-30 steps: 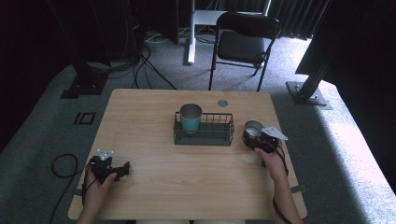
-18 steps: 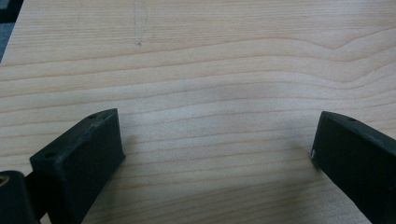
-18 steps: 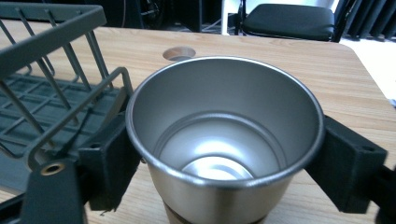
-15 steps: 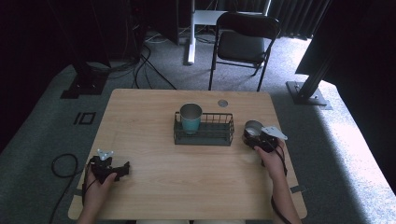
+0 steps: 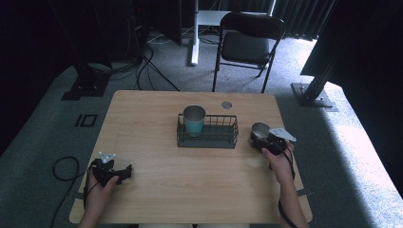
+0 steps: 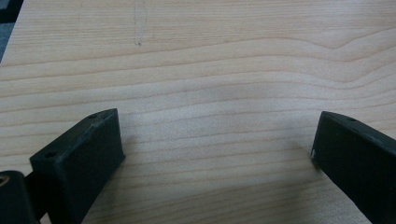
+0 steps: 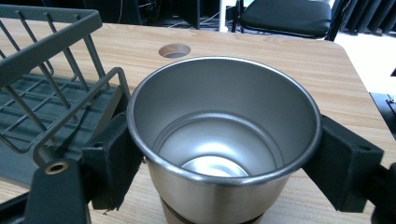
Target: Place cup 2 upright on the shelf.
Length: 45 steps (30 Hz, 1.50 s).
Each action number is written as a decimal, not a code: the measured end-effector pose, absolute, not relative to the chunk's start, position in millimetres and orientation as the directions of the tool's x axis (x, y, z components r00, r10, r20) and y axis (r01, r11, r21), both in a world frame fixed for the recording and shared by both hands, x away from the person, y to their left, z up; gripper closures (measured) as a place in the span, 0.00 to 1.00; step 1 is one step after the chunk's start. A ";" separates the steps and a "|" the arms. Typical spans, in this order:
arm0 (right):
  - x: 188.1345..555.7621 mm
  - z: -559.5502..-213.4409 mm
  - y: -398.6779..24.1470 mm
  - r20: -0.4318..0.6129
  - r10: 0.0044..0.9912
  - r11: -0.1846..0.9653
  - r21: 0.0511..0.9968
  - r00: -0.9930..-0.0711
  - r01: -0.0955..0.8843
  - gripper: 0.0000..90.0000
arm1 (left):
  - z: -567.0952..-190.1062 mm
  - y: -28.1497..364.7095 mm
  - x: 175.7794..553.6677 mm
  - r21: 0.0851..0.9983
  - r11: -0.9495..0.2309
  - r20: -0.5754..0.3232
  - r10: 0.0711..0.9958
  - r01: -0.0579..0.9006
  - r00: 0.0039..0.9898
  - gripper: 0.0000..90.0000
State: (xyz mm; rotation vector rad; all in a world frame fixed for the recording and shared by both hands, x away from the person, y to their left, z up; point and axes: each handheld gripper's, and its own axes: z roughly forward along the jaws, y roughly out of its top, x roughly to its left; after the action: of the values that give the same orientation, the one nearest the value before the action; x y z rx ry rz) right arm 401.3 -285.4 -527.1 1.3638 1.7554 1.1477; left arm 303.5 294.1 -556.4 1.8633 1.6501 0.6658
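At the near left of the wire basket (image 5: 207,132), the left gripper (image 5: 124,172) rests on the bench (image 5: 199,185) with its fingers (image 6: 84,154) spread wide and holding nothing. Just right of the basket, the right gripper (image 5: 259,138) clasps an upright steel cup (image 7: 223,140) between its fingers (image 7: 112,163). Inside the basket's left end stands a teal cup (image 5: 194,119).
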 end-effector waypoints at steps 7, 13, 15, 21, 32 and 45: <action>401.5 -515.7 -288.1 0.069 0.961 0.054 0.902 -0.267 0.428 0.20 | -556.4 294.1 303.5 0.693 -0.088 0.002 0.993 0.716 0.120 0.03; 399.4 -500.1 -286.4 0.060 0.960 0.062 0.908 -0.275 0.415 0.20 | -556.4 294.1 303.5 0.692 -0.088 0.002 0.993 0.716 0.120 0.03; 399.3 -496.2 -284.7 0.062 0.958 0.061 0.910 -0.279 0.410 0.20 | -556.4 294.1 303.5 0.692 -0.088 0.002 0.993 0.716 0.120 0.03; 402.0 -481.5 -279.3 0.050 0.956 0.074 0.914 -0.290 0.400 0.20 | -556.4 294.1 303.5 0.692 -0.088 0.002 0.993 0.716 0.120 0.03; 407.2 -451.3 -263.5 0.034 0.944 0.095 0.925 -0.328 0.368 0.20 | -556.4 294.1 303.5 0.692 -0.088 0.002 0.993 0.716 0.120 0.03; 410.3 -423.6 -233.1 0.029 0.919 0.114 0.935 -0.393 0.335 0.20 | -556.3 294.1 303.5 0.692 -0.088 0.002 0.993 0.716 0.121 0.03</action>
State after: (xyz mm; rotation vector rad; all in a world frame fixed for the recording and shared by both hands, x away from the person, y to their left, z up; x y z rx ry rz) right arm 410.3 -233.1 -423.6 1.2187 1.8073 1.2756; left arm 303.5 294.1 -556.3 1.8642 1.6502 0.6655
